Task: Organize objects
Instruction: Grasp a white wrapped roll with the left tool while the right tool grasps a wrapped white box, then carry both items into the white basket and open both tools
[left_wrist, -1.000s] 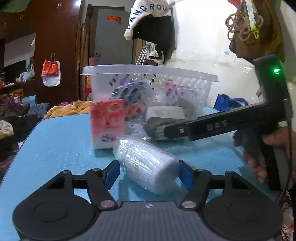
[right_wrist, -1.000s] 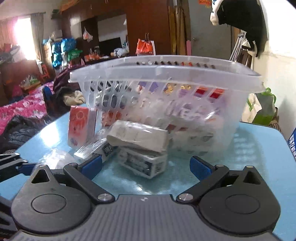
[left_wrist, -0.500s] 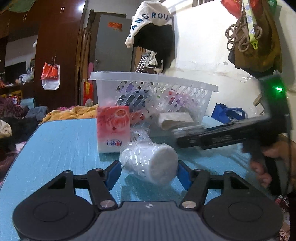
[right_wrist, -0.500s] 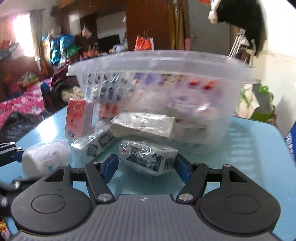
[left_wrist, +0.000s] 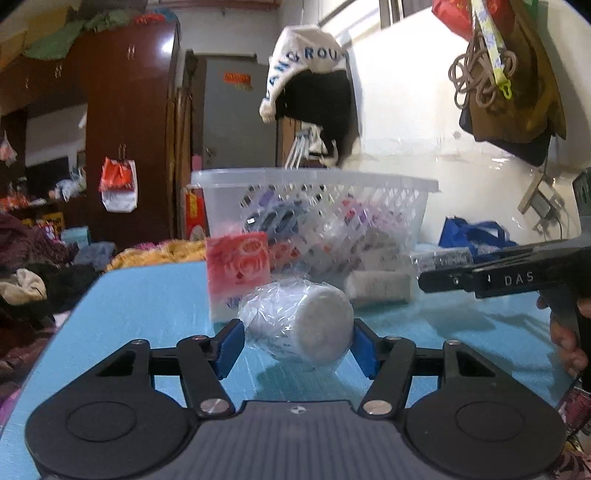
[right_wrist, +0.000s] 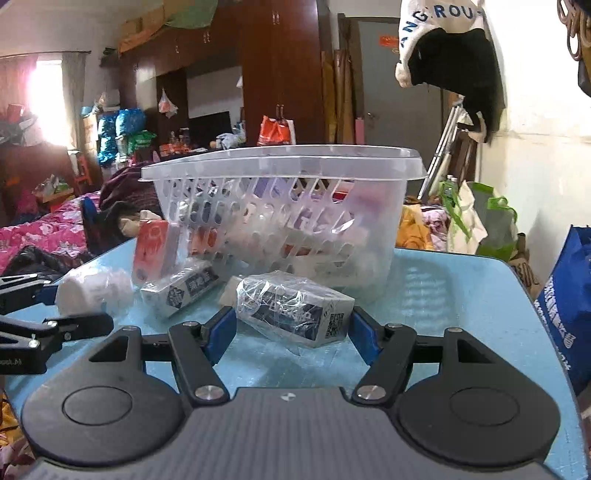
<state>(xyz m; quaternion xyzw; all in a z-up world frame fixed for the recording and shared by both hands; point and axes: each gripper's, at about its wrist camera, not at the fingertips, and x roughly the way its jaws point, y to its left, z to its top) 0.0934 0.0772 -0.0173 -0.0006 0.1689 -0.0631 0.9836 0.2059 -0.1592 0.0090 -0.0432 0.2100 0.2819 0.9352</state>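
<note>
My left gripper (left_wrist: 298, 341) is shut on a white plastic-wrapped roll (left_wrist: 299, 323) and holds it above the blue table (left_wrist: 140, 317). My right gripper (right_wrist: 291, 334) is shut on a plastic-wrapped box (right_wrist: 295, 308) with dark print, lifted off the table. A clear plastic basket (right_wrist: 280, 206) with several items inside stands behind; it also shows in the left wrist view (left_wrist: 317, 210). The roll (right_wrist: 94, 290) and the left gripper's fingers (right_wrist: 55, 325) show at the left of the right wrist view.
A red and white tissue pack (left_wrist: 238, 273) stands in front of the basket. A white box with dark print (right_wrist: 181, 291) and a beige packet (left_wrist: 380, 286) lie on the table near the basket. A blue bag (right_wrist: 569, 306) sits at the right table edge.
My left gripper has lifted the white roll off the table. My right gripper has closed on the wrapped box and raised it, pulling back from the basket.
</note>
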